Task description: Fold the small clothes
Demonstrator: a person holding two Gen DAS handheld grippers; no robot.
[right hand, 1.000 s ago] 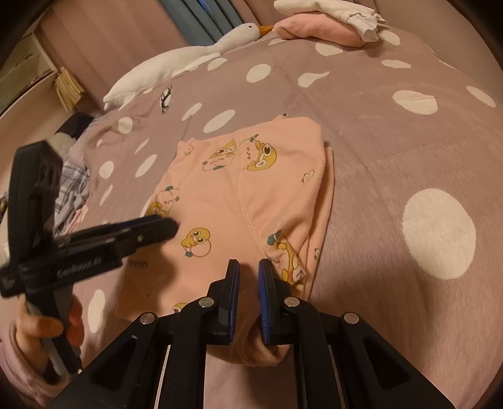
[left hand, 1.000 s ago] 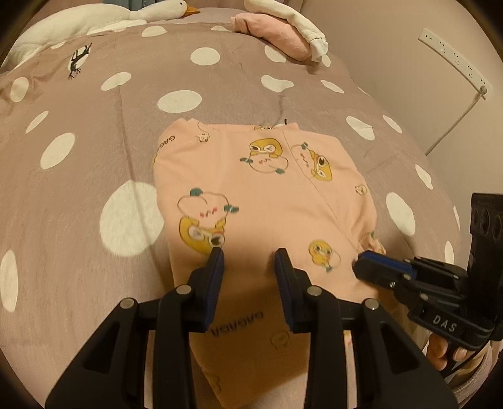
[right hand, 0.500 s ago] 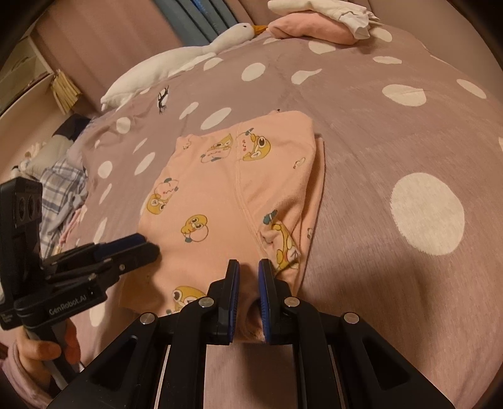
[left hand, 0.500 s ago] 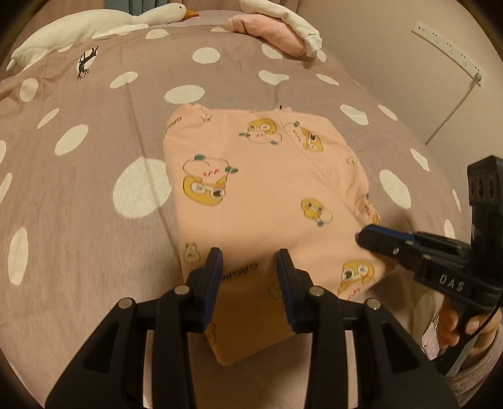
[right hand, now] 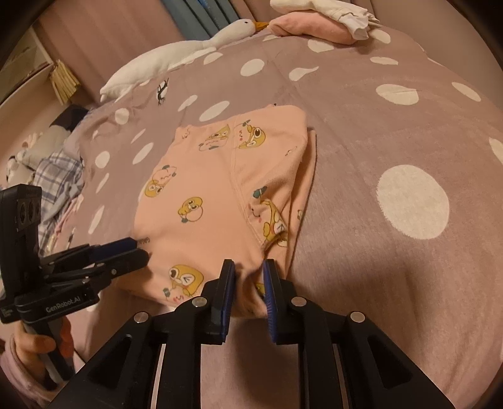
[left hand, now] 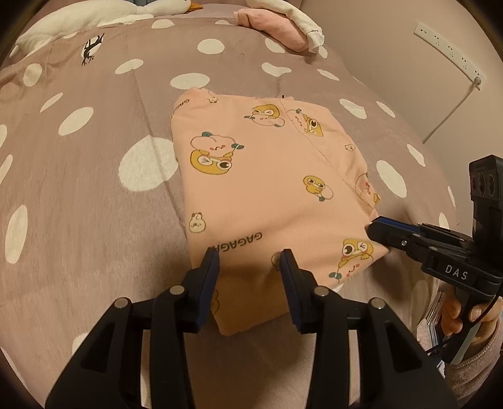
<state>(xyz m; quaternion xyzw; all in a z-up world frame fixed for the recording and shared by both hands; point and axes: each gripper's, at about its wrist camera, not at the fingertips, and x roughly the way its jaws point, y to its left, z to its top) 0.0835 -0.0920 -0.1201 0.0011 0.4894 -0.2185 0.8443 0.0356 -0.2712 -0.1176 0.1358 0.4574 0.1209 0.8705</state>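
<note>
The left tongs (left hand: 248, 267) are hanging spread over the near edge of the peach cotton garment printed with yellow cartoon ducks (left hand: 267, 188), their jaws having just been widening with cloth below them but nothing pinched. The right tongs (right hand: 248, 280) are also parting slightly, having just been opening, and the garment's near corner is sitting loose between the pads rather than being squeezed. The garment is lying on the mauve bedspread with white dots (left hand: 94, 188), already doubled into a compact rectangle, so this fold seems finished. Further back, a pink and white bundle of folded clothes (right hand: 320, 22) is resting beside a white plush goose (right hand: 195, 47); moving the piece there probably remains.
</note>
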